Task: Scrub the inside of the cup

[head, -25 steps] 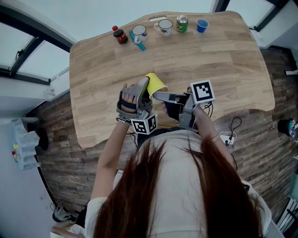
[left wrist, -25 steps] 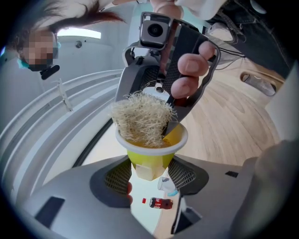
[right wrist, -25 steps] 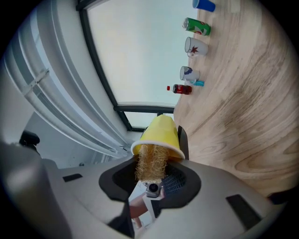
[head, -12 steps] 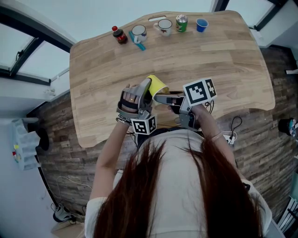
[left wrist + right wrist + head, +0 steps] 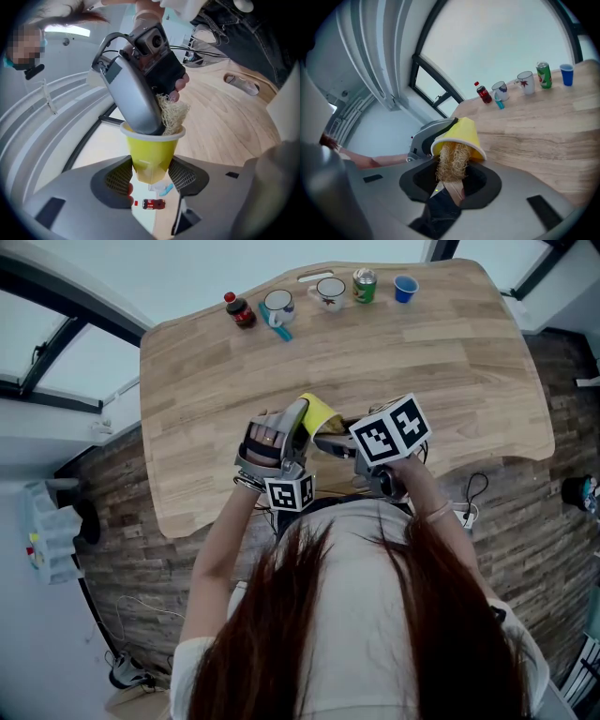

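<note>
A yellow paper cup (image 5: pixel 317 412) lies on its side above the table's near edge, with my left gripper (image 5: pixel 302 418) shut on its base. In the left gripper view the cup (image 5: pixel 150 154) sits squeezed between both pads, mouth facing away. My right gripper (image 5: pixel 330 442) is shut on a tan fibrous scrubber (image 5: pixel 451 161), which reaches into the cup's mouth (image 5: pixel 459 133). From the left gripper view, the scrubber (image 5: pixel 173 115) and one grey right jaw are inside the rim. The cup's inside is hidden.
Along the far edge of the wooden table (image 5: pixel 450 371) stand a small cola bottle (image 5: pixel 238 310), two white mugs (image 5: pixel 278 304) (image 5: pixel 330 293), a green can (image 5: pixel 365 286) and a blue cup (image 5: pixel 405 289). Cables lie on the floor at the right.
The right gripper has rolled, so its marker cube has swung left and down, and its jaws have pushed closer into the cup. The left gripper and cup have barely shifted.
</note>
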`<action>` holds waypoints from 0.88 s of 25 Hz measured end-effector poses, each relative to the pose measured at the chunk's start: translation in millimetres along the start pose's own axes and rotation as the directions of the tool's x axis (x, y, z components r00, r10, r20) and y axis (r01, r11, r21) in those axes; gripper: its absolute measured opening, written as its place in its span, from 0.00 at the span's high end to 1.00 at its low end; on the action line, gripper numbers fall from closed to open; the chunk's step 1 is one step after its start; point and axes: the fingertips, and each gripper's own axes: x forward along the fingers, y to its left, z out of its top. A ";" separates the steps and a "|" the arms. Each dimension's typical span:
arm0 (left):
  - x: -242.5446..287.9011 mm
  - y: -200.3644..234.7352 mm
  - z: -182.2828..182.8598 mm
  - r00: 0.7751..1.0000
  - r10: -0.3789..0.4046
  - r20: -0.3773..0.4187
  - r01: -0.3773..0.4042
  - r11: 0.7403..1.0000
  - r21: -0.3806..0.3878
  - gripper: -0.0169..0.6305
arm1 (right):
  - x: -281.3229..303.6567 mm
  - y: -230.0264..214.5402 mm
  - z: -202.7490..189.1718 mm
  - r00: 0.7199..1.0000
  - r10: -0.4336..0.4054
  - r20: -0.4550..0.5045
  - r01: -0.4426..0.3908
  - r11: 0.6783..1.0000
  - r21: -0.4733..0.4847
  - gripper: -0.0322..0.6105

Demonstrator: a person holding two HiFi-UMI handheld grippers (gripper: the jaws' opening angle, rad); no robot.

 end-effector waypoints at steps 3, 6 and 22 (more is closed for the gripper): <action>0.8 -2.2 0.7 1.000 -0.012 0.000 0.012 1.000 0.006 0.59 | 0.7 -3.5 -2.8 0.998 -0.062 -0.031 0.059 0.995 -0.082 0.75; 1.9 -3.4 1.8 1.000 -0.021 0.001 0.021 1.000 0.009 0.60 | 0.3 -5.6 -3.3 0.993 -0.111 -0.046 0.103 0.983 -0.151 0.75; 1.8 -1.5 -0.5 1.000 0.016 -0.021 -0.016 1.000 -0.019 0.60 | -1.2 -4.0 -0.5 0.997 0.059 0.044 -0.062 0.995 0.080 0.75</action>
